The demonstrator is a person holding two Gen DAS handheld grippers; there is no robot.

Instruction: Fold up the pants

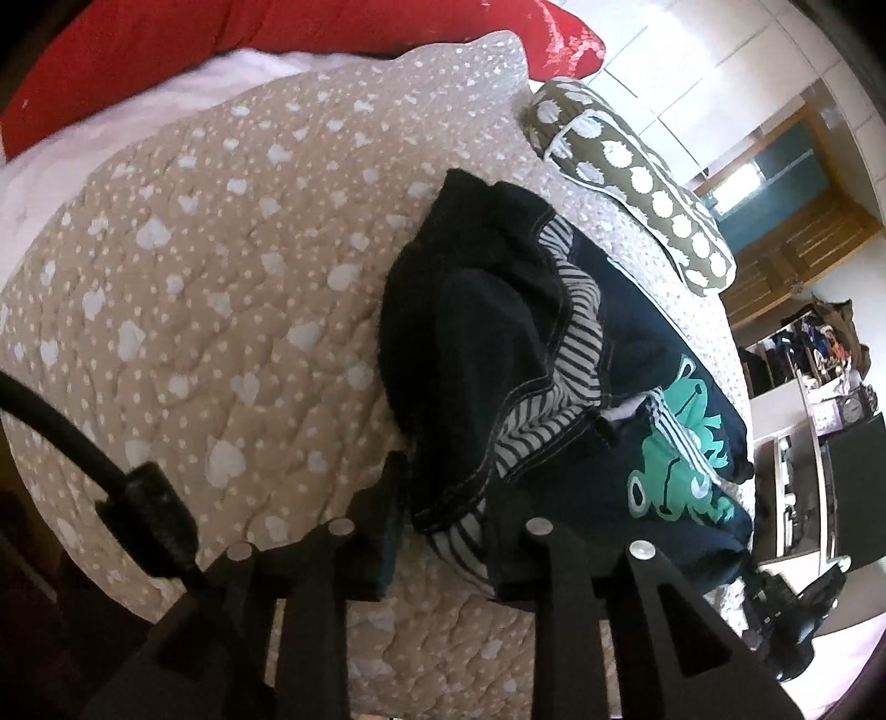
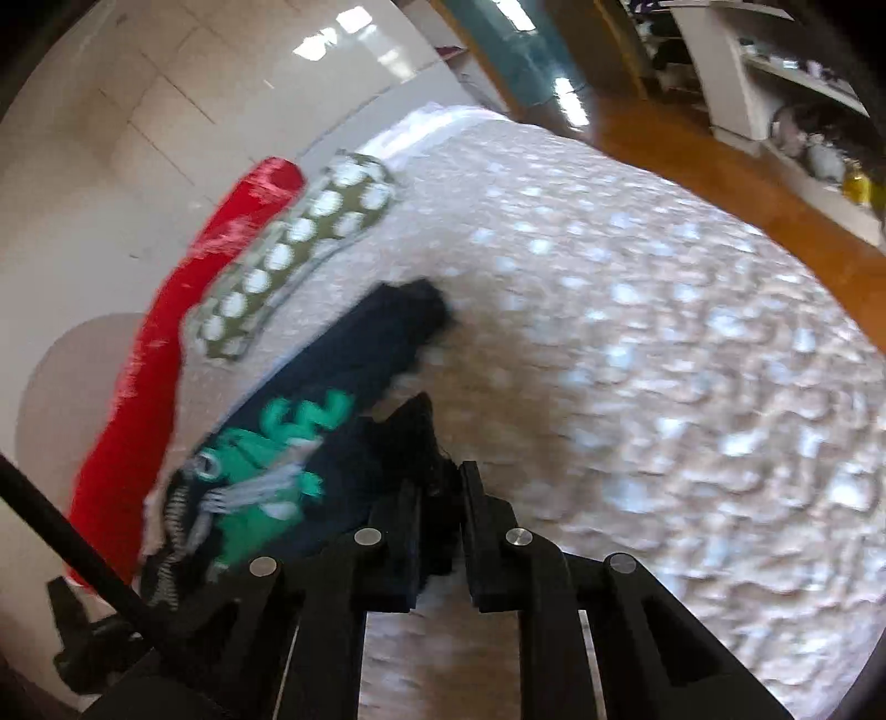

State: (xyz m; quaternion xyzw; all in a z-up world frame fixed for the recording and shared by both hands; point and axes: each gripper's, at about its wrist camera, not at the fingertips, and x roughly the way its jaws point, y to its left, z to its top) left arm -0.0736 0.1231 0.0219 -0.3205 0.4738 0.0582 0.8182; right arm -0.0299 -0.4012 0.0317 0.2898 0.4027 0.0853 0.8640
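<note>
On the bed's quilted beige cover (image 1: 194, 310), dotted with pale spots and heart-like patches, we find the pants (image 1: 498, 343) bunched in a loose heap rather than laid flat. They are dark navy to black, with a black-and-white striped lining (image 1: 576, 354) showing where the waistband has turned out, white stitching along the edge, and a green frog print (image 1: 681, 443) with white stripes beside it.

We note the left gripper (image 1: 443, 498) low at the near edge of the heap. Its jaws stand narrow, and a fold of the waistband with its striped lining lies between the two fingers; the fabric fills the gap and the pads look pressed on it.

From the right wrist view, which is blurred, we see the right gripper (image 2: 443, 515) at the other near corner of the pants (image 2: 354, 376). Its jaws are drawn close together on a peak of dark cloth that rises between the fingers. The green print (image 2: 266, 459) sits just left of that grip.

Beyond the pants we record an olive pillow with white spots (image 1: 637, 171), lying near the far edge of the bed, and a red cushion (image 1: 277, 50) behind it against the white wall. A black cable (image 1: 66, 437) crosses the lower left of the left view. A wooden floor (image 2: 747, 183) and white shelving (image 2: 775, 83) show past the bed's far side.
</note>
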